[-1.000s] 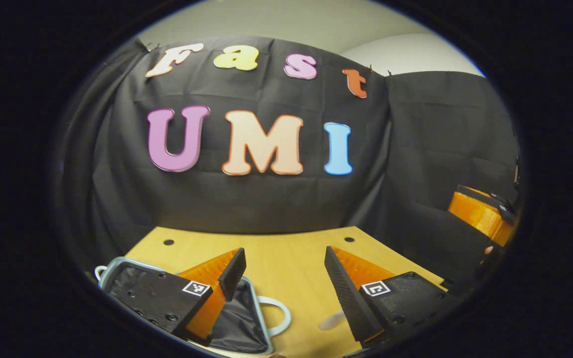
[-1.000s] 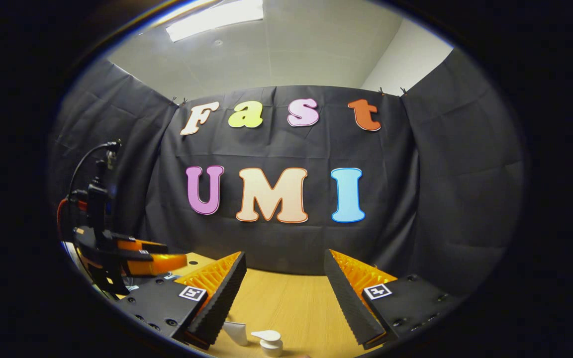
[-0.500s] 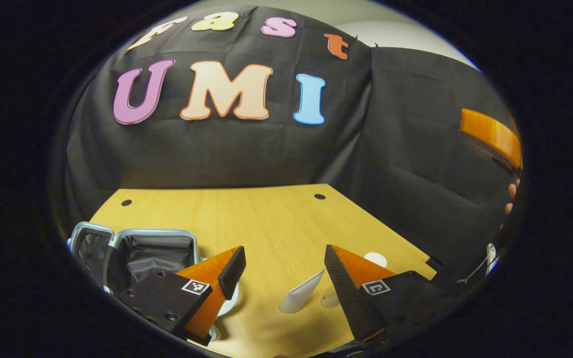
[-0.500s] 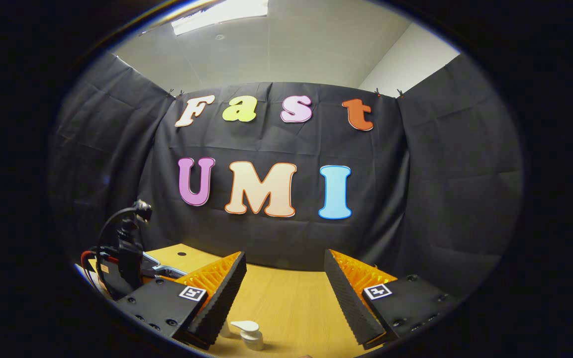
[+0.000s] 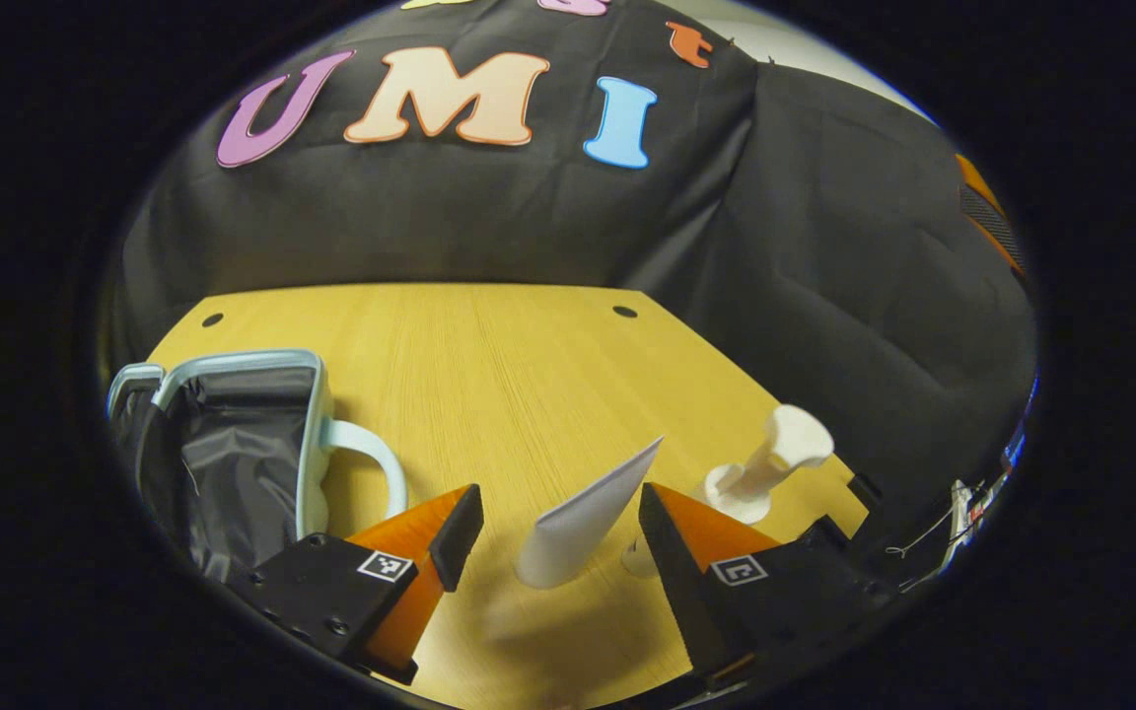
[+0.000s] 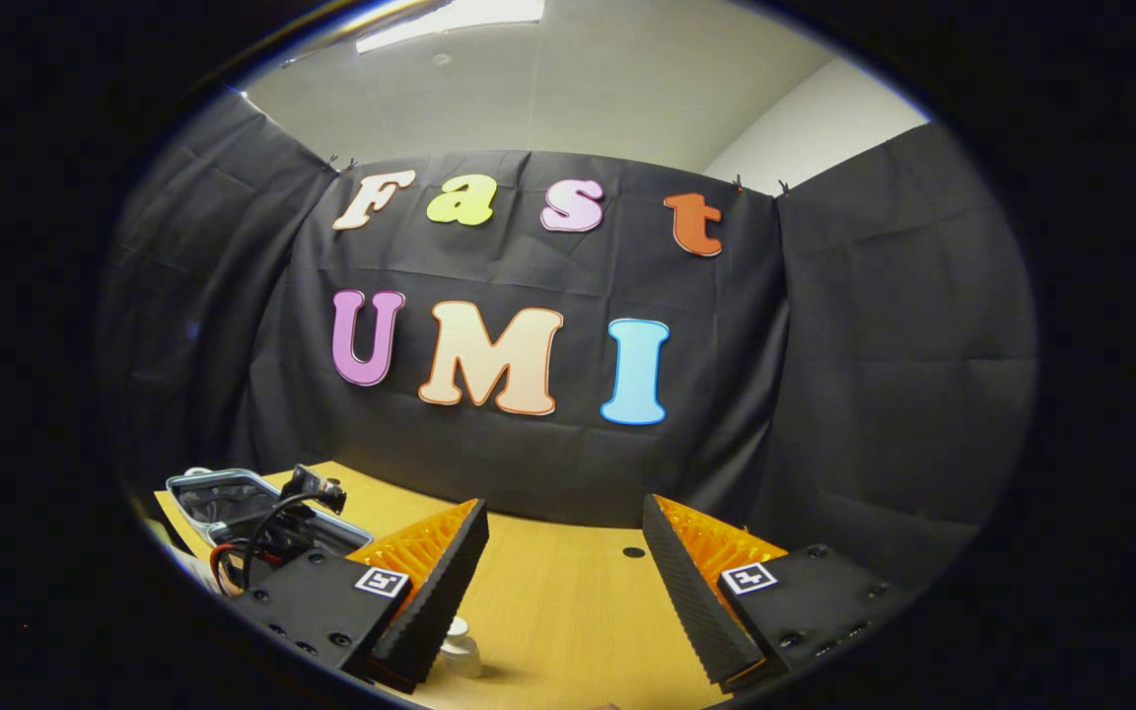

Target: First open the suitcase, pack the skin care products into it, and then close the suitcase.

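Note:
The small suitcase (image 5: 233, 444) lies open at the left of the wooden table (image 5: 529, 365), its dark lining showing inside a pale blue rim. A white tube (image 5: 578, 518) stands tilted on the table, and beside it is a white pump bottle (image 5: 765, 468). My left gripper (image 5: 558, 505) is open, low over the table, with the tube in the gap between its fingers and nearer the right one. My right gripper (image 6: 565, 528) is open and holds nothing. In the right gripper view the pump bottle (image 6: 460, 651) peeks out behind the left finger, and the suitcase (image 6: 223, 493) lies far left.
The black cloth wall closes the table's far and right sides. Two small holes (image 5: 624, 312) sit near the table's far edge. An orange part of the right gripper (image 5: 992, 217) hangs high at the right. The left gripper's body and cable (image 6: 282, 523) stand in front of the suitcase.
My left gripper has dipped down and forward, so the tube now stands between its fingers and the suitcase sits farther left. The right gripper has shifted slightly; both stay open.

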Tool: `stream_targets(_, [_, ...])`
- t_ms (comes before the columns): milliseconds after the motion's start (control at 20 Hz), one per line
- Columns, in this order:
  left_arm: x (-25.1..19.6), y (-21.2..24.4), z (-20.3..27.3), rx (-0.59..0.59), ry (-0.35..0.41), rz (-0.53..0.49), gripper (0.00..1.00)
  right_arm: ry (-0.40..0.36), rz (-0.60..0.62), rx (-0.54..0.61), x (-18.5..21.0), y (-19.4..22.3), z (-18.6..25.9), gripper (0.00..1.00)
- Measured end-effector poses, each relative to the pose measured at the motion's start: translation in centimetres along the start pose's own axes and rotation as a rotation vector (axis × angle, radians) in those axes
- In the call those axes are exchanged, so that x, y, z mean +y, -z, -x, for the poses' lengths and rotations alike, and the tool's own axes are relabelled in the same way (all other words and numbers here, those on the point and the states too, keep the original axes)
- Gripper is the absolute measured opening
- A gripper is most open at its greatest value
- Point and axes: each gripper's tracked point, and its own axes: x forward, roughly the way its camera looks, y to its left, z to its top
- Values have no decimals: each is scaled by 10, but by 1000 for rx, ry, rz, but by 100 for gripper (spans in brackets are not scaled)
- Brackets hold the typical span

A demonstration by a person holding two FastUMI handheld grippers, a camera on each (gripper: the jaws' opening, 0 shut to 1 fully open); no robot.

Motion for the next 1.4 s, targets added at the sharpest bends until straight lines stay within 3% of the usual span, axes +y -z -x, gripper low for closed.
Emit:
stream_targets(100, [2, 10, -5, 26, 8, 12, 83, -3, 10, 6, 1, 2, 0, 99])
stream_targets(200, [9, 11, -9, 20, -33, -3, 55, -8, 16, 11, 4, 4, -1, 99])
stream_targets(300, [6, 13, -5, 37, -18, 11, 34, -18, 13, 13, 9, 5, -4, 99])
stream_targets(400, [0, 6, -1, 39, 7, 26, 28, -33, -1, 15, 16, 9, -8, 99])
stream_targets(750, [10, -49, 50, -19, -17, -5, 24, -124, -70, 72, 64, 46, -37, 99])
stream_targets(1000, [33, -86, 91, -95, -71, -4, 24, -182, -55, 161, 98, 105, -48, 99])
stream_targets(1200, [53, -98, 118, -121, -136, -16, 27, -195, -65, 250, 111, 156, -51, 99])
stream_targets(1400, [64, -102, 138, -134, -171, -14, 24, -206, -51, 340, 118, 204, -51, 99])
